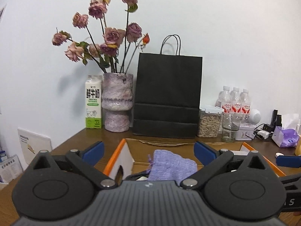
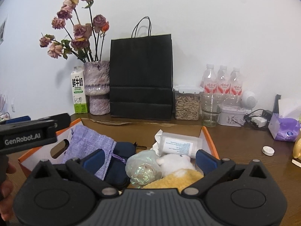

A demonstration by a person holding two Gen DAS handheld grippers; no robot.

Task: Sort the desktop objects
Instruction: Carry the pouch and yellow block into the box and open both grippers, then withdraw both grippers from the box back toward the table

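Observation:
An open cardboard box with an orange rim (image 2: 210, 137) sits on the brown desk. It holds a purple knit pouch (image 2: 88, 143), a navy zip case (image 2: 122, 156), a crumpled clear bag (image 2: 143, 169), a white and yellow plush toy (image 2: 176, 169) and a labelled clear plastic case (image 2: 178, 144). My right gripper (image 2: 149, 160) hangs open over the box's near side, nothing between its blue pads. My left gripper (image 1: 148, 151) is also open and empty, above the purple pouch (image 1: 171, 166) at the box's left end. A hand holds its black housing (image 2: 32, 133).
Along the wall stand a milk carton (image 2: 79, 92), a vase of dried roses (image 2: 97, 88), a black paper bag (image 2: 141, 79), a jar of seeds (image 2: 187, 103), a glass (image 2: 211, 109), water bottles (image 2: 223, 81) and a tin (image 2: 232, 115). A tissue pack (image 2: 286, 128), charger cables and a white cap (image 2: 268, 150) lie right.

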